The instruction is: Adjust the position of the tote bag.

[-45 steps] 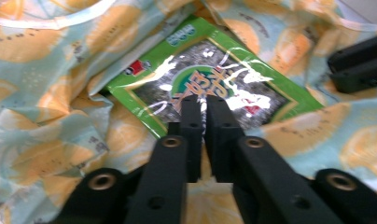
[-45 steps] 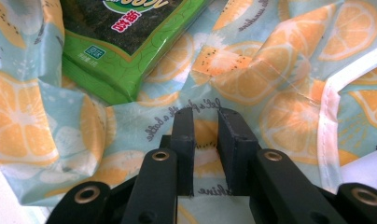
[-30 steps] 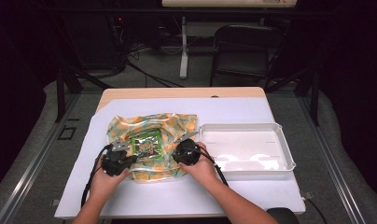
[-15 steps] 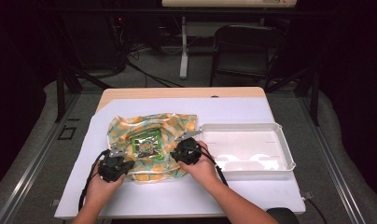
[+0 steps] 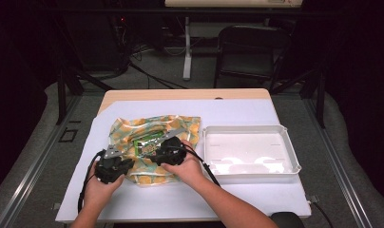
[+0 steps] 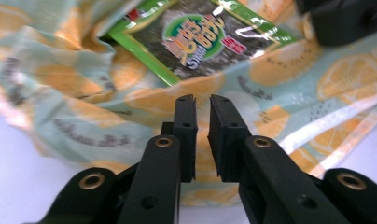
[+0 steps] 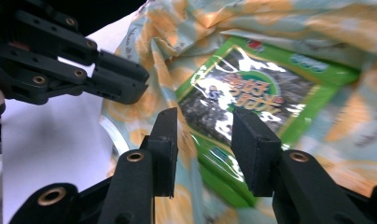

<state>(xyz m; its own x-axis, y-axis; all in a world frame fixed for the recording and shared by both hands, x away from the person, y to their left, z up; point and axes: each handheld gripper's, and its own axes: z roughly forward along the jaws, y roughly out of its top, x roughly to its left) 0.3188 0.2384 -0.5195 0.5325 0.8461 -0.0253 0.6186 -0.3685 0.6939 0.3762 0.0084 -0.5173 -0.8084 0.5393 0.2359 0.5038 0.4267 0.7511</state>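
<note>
Left claw (image 6: 203, 100) nearly closed, empty, just short of orange-print bag (image 6: 289, 84). Right claw (image 7: 203, 119) parted over green snack packet (image 7: 266, 93) inside bag. Likely step: extracting packet. Next: lower, pinch packet edge.

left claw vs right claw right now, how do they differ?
The left claw has its jaws nearly closed, a thin gap, gripping nothing; the right claw stands wide open. The left claw sits at the orange-print bag's near-left edge; the right claw is over the green packet on it. Both are black, hand-held, aimed at the bag.
</note>
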